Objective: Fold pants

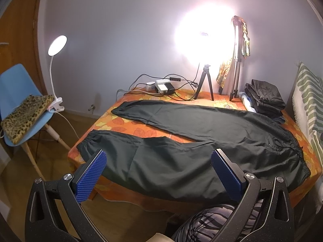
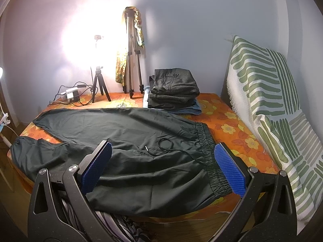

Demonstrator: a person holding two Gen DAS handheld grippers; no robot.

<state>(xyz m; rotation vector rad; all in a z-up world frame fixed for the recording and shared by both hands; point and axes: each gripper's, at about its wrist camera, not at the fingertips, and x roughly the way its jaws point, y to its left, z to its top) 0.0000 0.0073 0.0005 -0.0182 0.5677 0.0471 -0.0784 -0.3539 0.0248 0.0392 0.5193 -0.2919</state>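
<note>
Dark green pants (image 1: pixel 181 139) lie spread flat on a table with an orange flowered cloth (image 1: pixel 121 124), legs apart to the left, elastic waistband (image 2: pixel 210 153) at the right with a loose drawstring (image 2: pixel 165 144). My left gripper (image 1: pixel 157 159) is open and empty, hovering above the near leg at the table's front edge. My right gripper (image 2: pixel 163 155) is open and empty, above the hip and waistband part of the pants (image 2: pixel 131 141).
A stack of folded dark clothes (image 2: pixel 173 88) sits at the back right. Two tripods (image 2: pixel 131 60), a bright lamp and a power strip with cables (image 1: pixel 163 86) stand at the back. A blue chair (image 1: pixel 18 96) with a clip lamp is left; a green-striped cushion (image 2: pixel 272 104) is right.
</note>
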